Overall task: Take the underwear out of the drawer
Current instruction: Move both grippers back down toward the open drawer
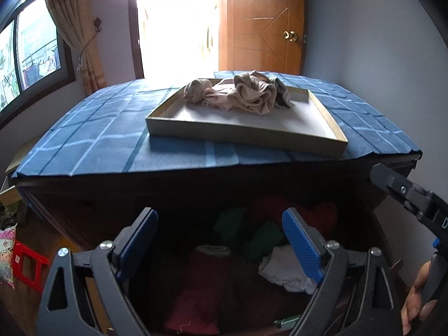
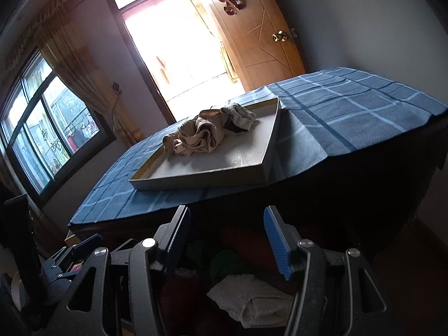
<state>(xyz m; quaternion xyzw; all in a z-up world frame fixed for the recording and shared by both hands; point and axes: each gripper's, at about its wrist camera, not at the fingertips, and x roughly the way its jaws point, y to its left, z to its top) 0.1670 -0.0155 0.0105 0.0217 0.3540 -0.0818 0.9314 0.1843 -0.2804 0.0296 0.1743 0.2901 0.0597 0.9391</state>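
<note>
- Reaching into the open drawer (image 1: 229,294) below the counter (image 1: 112,140): left tongs (image 1: 221,240) wide, empty; right tongs (image 2: 226,240) half-spread, empty.
- Underwear (image 2: 252,302) piled inside, white piece nearest.
- Next up, probably: lower, pinch white piece, lift toward tray (image 1: 246,134).

Hovered wide open over the open drawer (image 1: 224,266), left claw (image 1: 221,240) empty. Lay below: white underwear (image 1: 282,271) at four o'clock, green garments (image 1: 263,238) at center, maroon cloth (image 1: 207,285) at six. Sat above, at twelve, on the blue-checked desk (image 1: 98,140): tray (image 1: 246,137) with crumpled beige clothes (image 1: 246,92).
</note>
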